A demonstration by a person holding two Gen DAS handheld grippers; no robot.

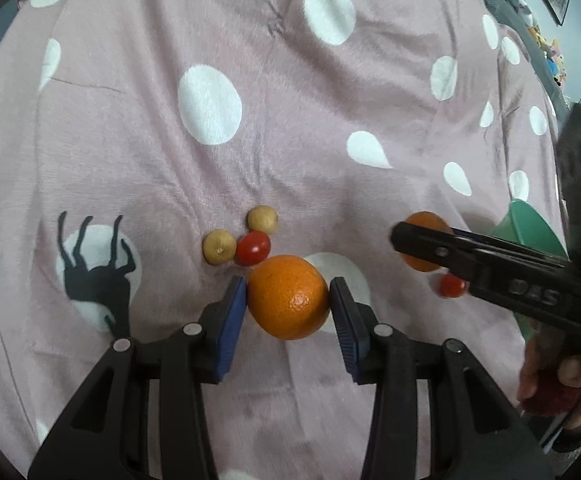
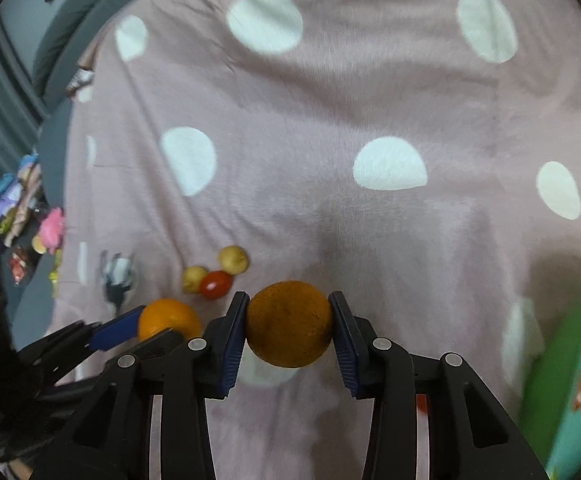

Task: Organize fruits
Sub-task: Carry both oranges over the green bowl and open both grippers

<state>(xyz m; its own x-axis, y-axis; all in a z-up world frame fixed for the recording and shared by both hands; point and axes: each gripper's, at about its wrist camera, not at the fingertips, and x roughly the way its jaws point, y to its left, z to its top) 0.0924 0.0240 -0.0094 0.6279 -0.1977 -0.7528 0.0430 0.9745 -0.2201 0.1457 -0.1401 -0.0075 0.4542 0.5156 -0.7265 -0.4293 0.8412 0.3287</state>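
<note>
My left gripper [image 1: 288, 298] is shut on a bright orange [image 1: 288, 298], its blue pads touching both sides. Just beyond it lie a cherry tomato [image 1: 253, 248] and two tan round fruits [image 1: 219, 246] [image 1: 263, 219] on the pink dotted blanket. My right gripper [image 2: 289, 324] is shut on a duller orange [image 2: 289, 324]. In the left wrist view that gripper [image 1: 422, 246] holds its orange [image 1: 426, 222] at the right, with another cherry tomato [image 1: 451, 285] beneath. The right wrist view shows the left gripper's orange [image 2: 168, 318] at lower left.
A green bowl [image 1: 526, 232] sits at the right edge; in the right wrist view the green bowl [image 2: 558, 376] holds small fruits. Toys and clutter [image 2: 22, 216] lie off the blanket's left edge. The pink blanket [image 1: 290, 120] stretches far ahead.
</note>
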